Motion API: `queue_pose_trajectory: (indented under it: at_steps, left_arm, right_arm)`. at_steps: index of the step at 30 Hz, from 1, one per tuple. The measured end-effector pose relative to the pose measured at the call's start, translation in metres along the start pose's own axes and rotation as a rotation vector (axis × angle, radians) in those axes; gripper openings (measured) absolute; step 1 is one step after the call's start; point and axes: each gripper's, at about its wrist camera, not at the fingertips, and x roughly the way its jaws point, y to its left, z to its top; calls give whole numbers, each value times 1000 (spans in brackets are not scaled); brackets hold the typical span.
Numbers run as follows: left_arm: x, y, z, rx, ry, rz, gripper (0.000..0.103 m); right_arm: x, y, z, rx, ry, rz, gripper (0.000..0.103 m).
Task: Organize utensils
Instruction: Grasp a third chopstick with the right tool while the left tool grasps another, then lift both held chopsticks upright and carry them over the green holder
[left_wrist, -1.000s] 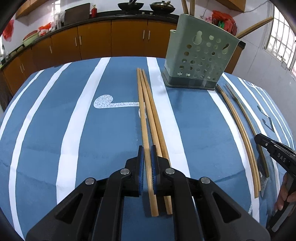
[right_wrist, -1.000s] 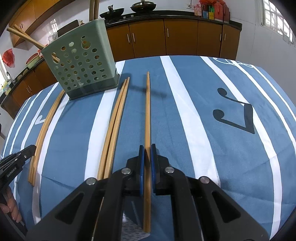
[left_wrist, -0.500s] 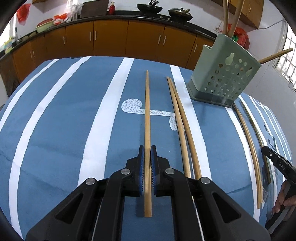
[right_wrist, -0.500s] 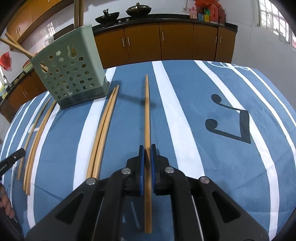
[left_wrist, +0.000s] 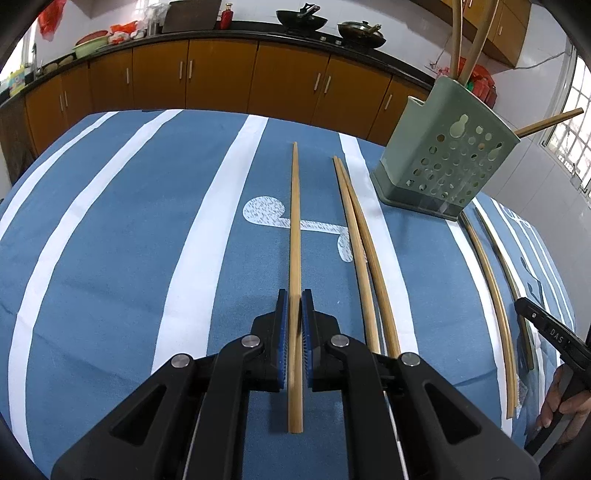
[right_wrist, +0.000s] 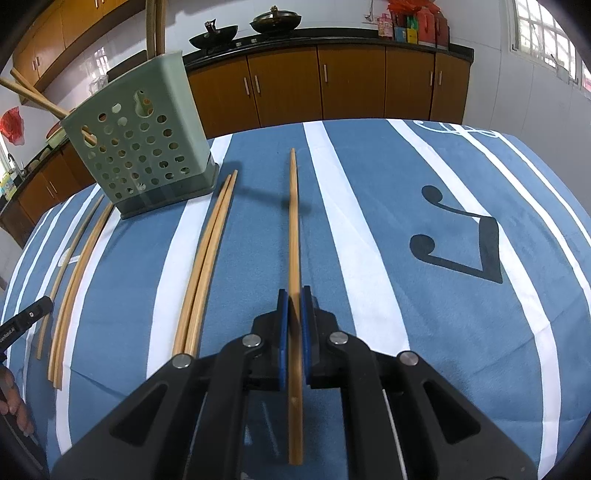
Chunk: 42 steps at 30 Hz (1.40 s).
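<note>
- The left gripper (left_wrist: 294, 325) tilts down toward the counter (left_wrist: 122, 229), jaws closed on a chopstick (left_wrist: 294, 236) that runs straight out ahead.
- The right gripper (right_wrist: 294, 328) tilts down likewise, jaws clamped on its own chopstick (right_wrist: 293, 229), held clear above the cloth.
- Both sticks are long, pale bamboo.
- A loose pair (right_wrist: 207, 258) lies between them, just beside the green holder (right_wrist: 144, 144).
- More sticks (left_wrist: 491, 295) lie past the holder.

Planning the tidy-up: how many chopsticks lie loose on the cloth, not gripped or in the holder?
4: a left pair and a right pair, lying either side of the holder. Others could lie out of view.
</note>
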Motion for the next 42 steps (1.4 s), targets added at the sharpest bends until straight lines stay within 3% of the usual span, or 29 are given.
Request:
queue_pose_trajectory:
  at_steps: [22,26,42]
  left_arm:
    - [-4,-12,-10,87,9,78,7]
    - [-17,-10,-6,83,-7,67,7]
    - [-104,-12,43,45,-251,-8,7]
  right_arm:
    - [-9,-3,-7,-17,6,6,8]
    - [-31,-6,-1,-15,-57,12,8]
    - [-117,-10,38,-4,-325,45,8]
